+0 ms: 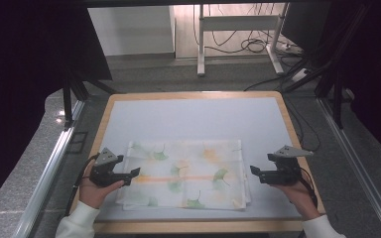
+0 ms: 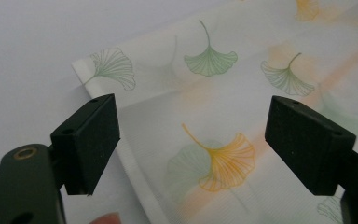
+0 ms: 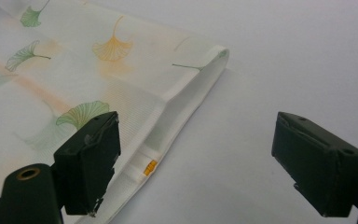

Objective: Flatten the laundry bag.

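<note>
From the high view, a folded cloth (image 1: 186,174) printed with green and orange leaves lies flat on the worktop (image 1: 193,119), toward its near edge and about midway between the left and right edges. The left gripper (image 1: 129,175) sits at the cloth's left edge, held in a hand (image 1: 95,191), its tips over the cloth's border. The right gripper (image 1: 256,173) hangs just beside the cloth's right edge, held in the other hand (image 1: 297,194).

In the left gripper view, the left gripper (image 2: 193,140) has its jaws wide apart with nothing clamped. The cloth (image 2: 242,112) lies below and between them; its folded edge runs under the left-hand jaw, and a corner shows farther off.

In the right gripper view, the right gripper (image 3: 196,163) also stands with jaws spread and empty. The cloth (image 3: 88,74) lies under the left-hand jaw, its thick folded edge with a small orange tag (image 3: 150,167) passing between the jaws; bare worktop (image 3: 284,60) lies under the other jaw.
</note>
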